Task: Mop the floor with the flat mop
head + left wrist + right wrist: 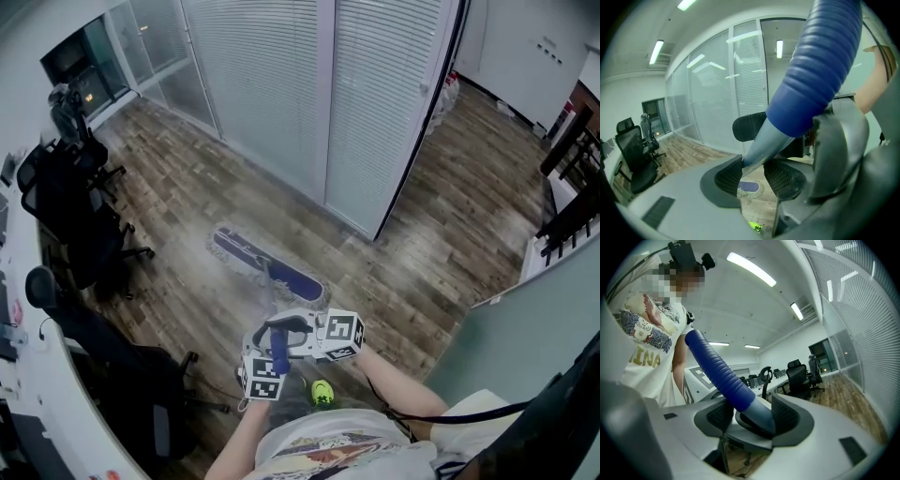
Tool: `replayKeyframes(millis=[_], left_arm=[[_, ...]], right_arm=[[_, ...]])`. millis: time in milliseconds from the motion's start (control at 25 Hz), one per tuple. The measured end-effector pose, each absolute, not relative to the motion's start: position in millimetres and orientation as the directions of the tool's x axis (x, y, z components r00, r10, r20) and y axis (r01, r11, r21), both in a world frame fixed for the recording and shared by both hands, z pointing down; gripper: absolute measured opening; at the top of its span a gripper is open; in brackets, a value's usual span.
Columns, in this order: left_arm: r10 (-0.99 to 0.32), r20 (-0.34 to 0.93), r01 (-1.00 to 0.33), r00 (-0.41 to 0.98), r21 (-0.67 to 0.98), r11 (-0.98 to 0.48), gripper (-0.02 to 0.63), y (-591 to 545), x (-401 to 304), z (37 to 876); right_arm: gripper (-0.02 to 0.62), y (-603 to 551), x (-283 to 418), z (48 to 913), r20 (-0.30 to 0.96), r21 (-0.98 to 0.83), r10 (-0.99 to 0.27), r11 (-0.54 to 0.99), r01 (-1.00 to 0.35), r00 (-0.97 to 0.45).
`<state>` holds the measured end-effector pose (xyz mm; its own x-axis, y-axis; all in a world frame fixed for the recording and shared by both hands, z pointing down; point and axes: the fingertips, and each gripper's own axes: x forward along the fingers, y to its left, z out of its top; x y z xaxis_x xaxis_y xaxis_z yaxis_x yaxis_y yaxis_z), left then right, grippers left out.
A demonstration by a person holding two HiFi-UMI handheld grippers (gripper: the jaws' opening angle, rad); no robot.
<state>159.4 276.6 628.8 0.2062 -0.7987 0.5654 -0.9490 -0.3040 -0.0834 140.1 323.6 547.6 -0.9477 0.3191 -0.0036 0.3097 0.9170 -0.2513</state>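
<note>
Head view looks down on a wood-plank floor (pixel 441 216), where the mop head (pixel 267 265) of the flat mop lies flat and angled from far left to near right. It sits just in front of the person, near the white slatted partition (pixel 281 94). The handle (pixel 279 352), with its blue ribbed grip, rises from there towards the person's chest. Both marker cubes sit close together around it.

In the left gripper view, the left hand-held gripper (pixel 754 172) is clamped on the grey shaft just below the blue grip. Its textured pads (pixel 727 176) press the shaft from either side, and the mop head shows on the floor beyond the pads.

In the right gripper view, the right hand-held gripper (pixel 752 417) grips the handle where the blue grip meets the grey taper, with its jaws standing wide around that thick part.

Black office chairs (pixel 75 216) stand along a white desk (pixel 37 394) at the left. A yellow-green shoe (pixel 322 392) shows on the floor just below the grippers.
</note>
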Motion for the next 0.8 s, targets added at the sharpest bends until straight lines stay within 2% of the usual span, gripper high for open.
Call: replayKeyframes(millis=[360, 800], left_arm=[[-0.836, 0.502, -0.954, 0.222, -0.064, -0.291, 0.126, 251.4, 144.9, 626.3], [-0.817, 0.508, -0.942, 0.272, -0.033, -0.333, 0.133, 152.9, 41.1, 613.7]], right_arm=[[0.233, 298.3, 126.5, 543.6, -0.068, -0.263, 0.303, 0.914, 0.31, -0.95], [0.233, 204.8, 19.5, 537.8, -0.026, -0.251, 0.312, 0.918, 0.308, -0.95]])
